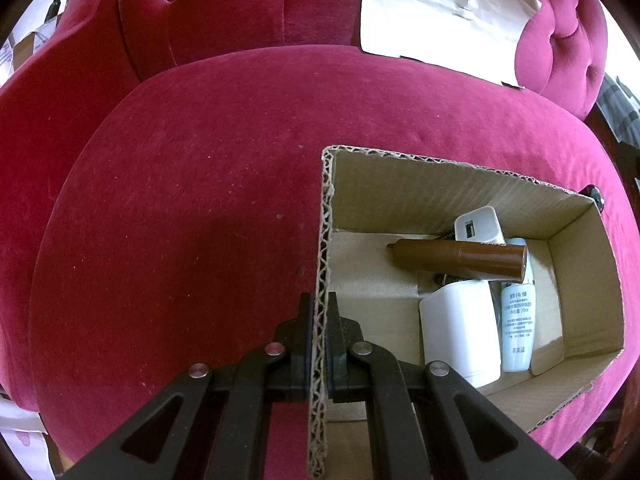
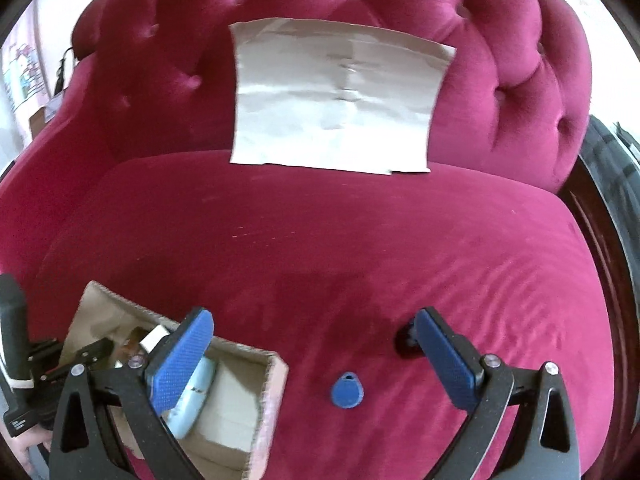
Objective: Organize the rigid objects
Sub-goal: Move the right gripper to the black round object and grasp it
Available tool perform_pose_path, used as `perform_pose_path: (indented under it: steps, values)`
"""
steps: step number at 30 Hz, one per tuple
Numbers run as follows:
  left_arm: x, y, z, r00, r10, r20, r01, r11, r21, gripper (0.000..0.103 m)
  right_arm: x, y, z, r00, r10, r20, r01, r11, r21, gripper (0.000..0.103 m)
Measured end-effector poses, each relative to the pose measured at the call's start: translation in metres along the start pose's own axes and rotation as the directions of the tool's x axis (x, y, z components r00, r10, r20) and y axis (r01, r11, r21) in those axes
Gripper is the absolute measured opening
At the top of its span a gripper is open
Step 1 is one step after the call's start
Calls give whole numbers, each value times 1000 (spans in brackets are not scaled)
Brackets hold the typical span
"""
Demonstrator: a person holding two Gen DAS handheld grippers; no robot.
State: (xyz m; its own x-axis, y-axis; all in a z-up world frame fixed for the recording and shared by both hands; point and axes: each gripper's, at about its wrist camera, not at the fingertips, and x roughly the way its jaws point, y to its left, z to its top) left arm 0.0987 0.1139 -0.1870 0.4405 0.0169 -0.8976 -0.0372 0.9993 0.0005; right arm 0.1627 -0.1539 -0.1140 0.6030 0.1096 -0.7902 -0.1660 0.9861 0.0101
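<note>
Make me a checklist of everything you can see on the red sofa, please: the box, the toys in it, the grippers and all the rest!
Surface: red velvet sofa seat, tufted backrest behind.
Job's things: open cardboard box on the seat holds a brown tube, a white charger, a white block and a pale blue bottle. A blue key tag and a small black thing lie on the seat outside the box.
Clutter: sheet of grey paper leaning on the backrest.
Grippers: left gripper shut on the box's wall; right gripper open, empty, above the key tag.
Cables: a dark cord may lie under the tube; unclear.
Surroundings: dark wood frame at the right; pale wall behind.
</note>
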Motion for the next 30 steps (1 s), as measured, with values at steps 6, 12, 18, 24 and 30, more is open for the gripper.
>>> perform_pose_path:
  steps: [6, 12, 18, 24, 30]
  values:
    - [0, 0, 0, 1000, -1, 0, 1, 1000, 4, 4, 10, -29, -2, 998, -57, -8, 57, 997, 43, 103]
    - [0, 0, 0, 1000, -1, 0, 1, 1000, 6, 4, 22, -56, -5, 995, -92, -28, 94, 990, 101, 103]
    - [0, 0, 1, 1000, -3, 0, 3, 1000, 5, 4, 39, -77, -12, 991, -120, -65, 128, 981, 143, 103]
    - [0, 0, 1, 1000, -3, -1, 3, 1000, 5, 4, 59, -90, -22, 986, -129, -106, 146, 976, 162, 103]
    - [0, 0, 0, 1000, -4, 1, 4, 1000, 5, 4, 76, -94, -35, 982, -125, -139, 145, 979, 146, 103]
